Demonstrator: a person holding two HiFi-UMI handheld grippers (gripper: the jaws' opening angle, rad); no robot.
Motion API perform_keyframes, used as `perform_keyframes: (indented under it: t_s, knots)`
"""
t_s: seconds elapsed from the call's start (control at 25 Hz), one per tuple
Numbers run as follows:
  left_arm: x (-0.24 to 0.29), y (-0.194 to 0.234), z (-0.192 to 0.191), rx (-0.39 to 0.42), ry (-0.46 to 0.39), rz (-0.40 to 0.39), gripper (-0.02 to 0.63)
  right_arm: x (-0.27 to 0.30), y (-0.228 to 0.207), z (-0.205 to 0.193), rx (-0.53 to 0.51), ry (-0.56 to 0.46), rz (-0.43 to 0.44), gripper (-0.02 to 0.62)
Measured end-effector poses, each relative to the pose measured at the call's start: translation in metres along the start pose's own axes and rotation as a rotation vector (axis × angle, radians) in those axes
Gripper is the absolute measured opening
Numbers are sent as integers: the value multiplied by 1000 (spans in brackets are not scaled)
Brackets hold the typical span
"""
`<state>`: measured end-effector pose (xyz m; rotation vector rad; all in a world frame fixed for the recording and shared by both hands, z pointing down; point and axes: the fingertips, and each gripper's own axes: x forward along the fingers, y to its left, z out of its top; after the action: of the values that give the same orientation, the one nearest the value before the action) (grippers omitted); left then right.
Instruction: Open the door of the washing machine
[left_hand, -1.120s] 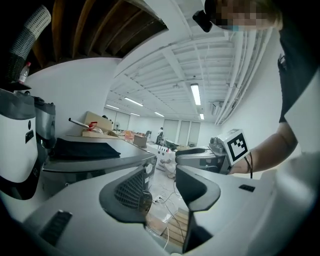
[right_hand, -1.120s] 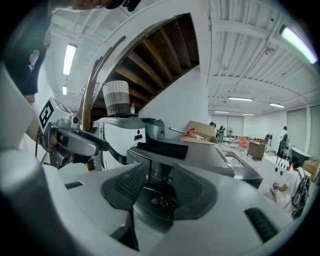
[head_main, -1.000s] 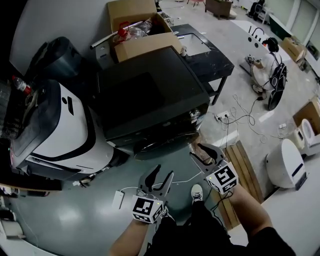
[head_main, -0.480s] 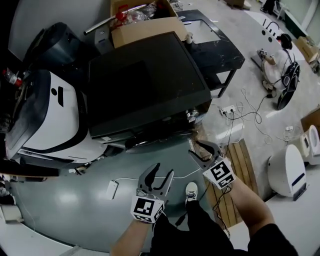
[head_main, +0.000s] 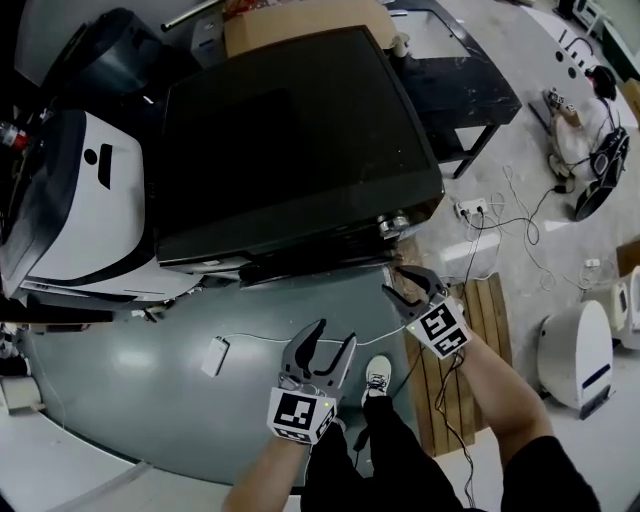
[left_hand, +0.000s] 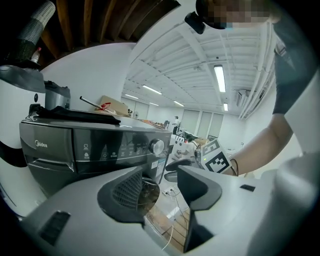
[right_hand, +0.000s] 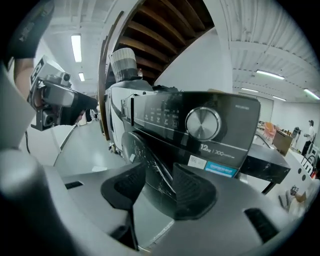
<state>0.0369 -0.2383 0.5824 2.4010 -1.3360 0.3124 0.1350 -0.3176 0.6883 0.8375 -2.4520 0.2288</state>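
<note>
The dark grey washing machine (head_main: 290, 130) fills the middle of the head view, and its round door (head_main: 310, 262) is closed against the front. My right gripper (head_main: 400, 283) is open close to the door's right side. In the right gripper view the door's glass (right_hand: 145, 160) shows between the pads (right_hand: 192, 195), under the dial (right_hand: 202, 122). My left gripper (head_main: 333, 335) hovers over the floor in front of the machine. Its jaws are opening and hold nothing. In the left gripper view the gripper (left_hand: 160, 187) faces the control panel (left_hand: 100, 150).
A white machine (head_main: 80, 200) stands left of the washer, a cardboard box (head_main: 300, 25) behind it, a black table (head_main: 460, 90) to its right. A power strip with cables (head_main: 470, 210), a wooden pallet (head_main: 450, 370) and a white adapter (head_main: 215, 355) lie on the floor.
Both grippers have sunk and moved nearer the washer's front. The right one has closed in on the door's right side, and the washer now looks larger.
</note>
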Motion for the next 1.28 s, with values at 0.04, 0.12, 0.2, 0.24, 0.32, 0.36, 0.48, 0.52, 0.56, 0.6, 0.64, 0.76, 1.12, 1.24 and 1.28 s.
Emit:
perform_keyframes:
  t_s: [0.04, 0.12, 0.2, 0.24, 0.32, 0.36, 0.48, 0.52, 0.56, 0.6, 0.64, 0.76, 1.12, 1.24, 1.28]
  knots:
    - [5, 2, -2, -4, 4, 3, 222, 7, -4, -6, -5, 10, 4, 170]
    - [14, 5, -9, -8, 13, 3, 224, 21, -12, -16, -11, 29, 8, 170]
    - [22, 10, -18, -10, 24, 3, 225, 35, -18, -24, -19, 45, 17, 170]
    - [26, 12, -22, -14, 28, 6, 225, 42, -19, -27, -28, 54, 27, 170]
    - [32, 17, -29, -20, 34, 9, 225, 53, -19, -35, -67, 81, 48, 170]
    - [34, 19, -32, -22, 35, 8, 225, 58, -19, -39, -95, 100, 59, 171]
    - [39, 24, -35, -32, 35, 14, 225, 71, -19, -49, -178, 143, 92, 175]
    - [40, 26, -35, -37, 34, 17, 225, 74, -20, -51, -196, 154, 99, 176]
    - [41, 27, -35, -41, 33, 19, 225, 78, -21, -54, -207, 165, 104, 178]
    - [42, 28, -35, -42, 32, 19, 225, 81, -23, -56, -212, 175, 106, 178]
    - [44, 29, -35, -42, 32, 19, 225, 84, -25, -59, -213, 183, 106, 178]
    - [48, 31, -38, -36, 35, 15, 227, 93, -28, -67, -206, 207, 113, 178]
    - [52, 29, -46, -38, 42, 11, 227, 99, -26, -75, -249, 227, 75, 142]
    - [54, 26, -48, -40, 49, 7, 227, 93, -18, -80, -259, 246, 111, 135]
    - [54, 24, -50, -42, 54, 7, 227, 90, -15, -82, -262, 249, 120, 131]
